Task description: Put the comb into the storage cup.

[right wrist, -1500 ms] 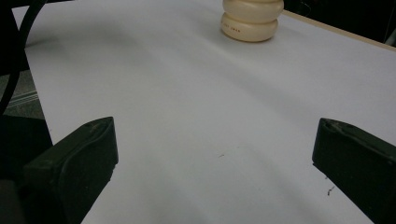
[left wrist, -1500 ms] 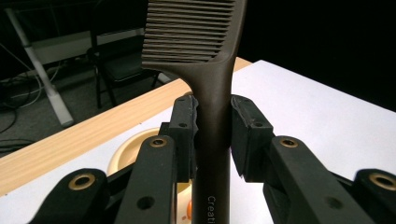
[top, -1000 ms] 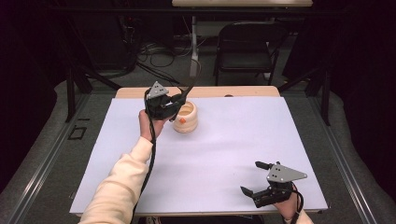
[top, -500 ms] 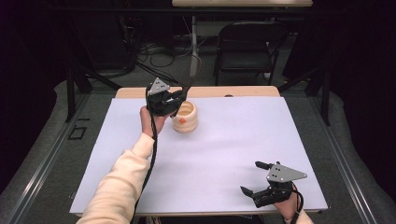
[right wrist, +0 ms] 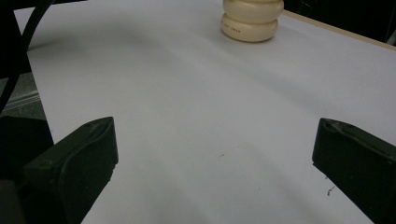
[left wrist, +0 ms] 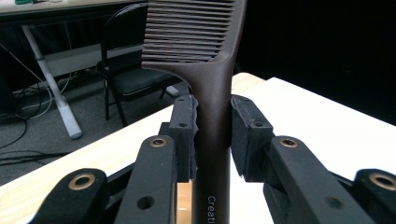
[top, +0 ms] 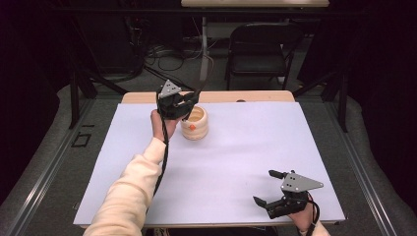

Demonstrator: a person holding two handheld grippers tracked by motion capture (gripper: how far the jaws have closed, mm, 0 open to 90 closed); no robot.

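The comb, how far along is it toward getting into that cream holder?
Done: the left gripper is shut on the dark brown comb by its handle, teeth pointing up and away from the gripper. In hand: it hangs right beside the cream ribbed holder at the table's far edge. Left: probably lowering the comb into the holder and letting go. The right gripper rests open on the white sheet.

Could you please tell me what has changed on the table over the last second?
Hardly anything: the left tool stays shut on the dark brown plastic comb beside the cream ribbed ceramic holder. The right tool remains open near the white table's front edge.
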